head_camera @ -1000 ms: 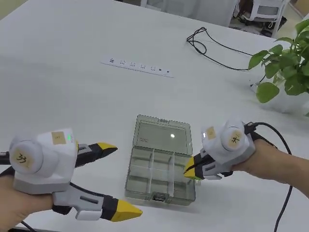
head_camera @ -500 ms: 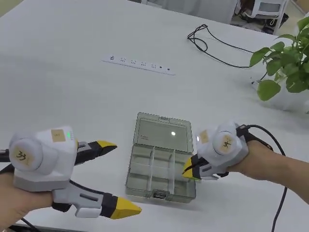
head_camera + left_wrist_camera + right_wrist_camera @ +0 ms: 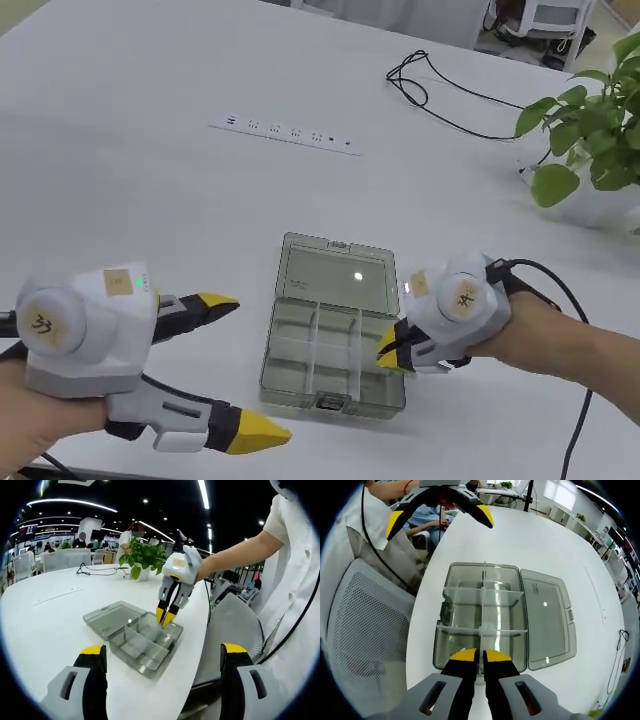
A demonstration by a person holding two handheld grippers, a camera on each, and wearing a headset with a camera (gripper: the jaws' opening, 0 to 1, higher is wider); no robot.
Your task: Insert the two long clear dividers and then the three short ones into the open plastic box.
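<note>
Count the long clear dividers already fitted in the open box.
2. One divider crosses the box just ahead of the right claw; the other runs parallel, farther out.

On the white table [image 3: 120, 90], a black cable [image 3: 432, 92] and leafy plant [image 3: 590, 130] lie beyond the power strip [image 3: 285, 135]; strip lights [image 3: 65, 502] glow overhead.

Grey-tinted clear box [image 3: 335, 280]; white table [image 3: 150, 120]; yellow-tipped black left claw [image 3: 258, 368]; green plant [image 3: 590, 120]; black cable [image 3: 405, 90]
</note>
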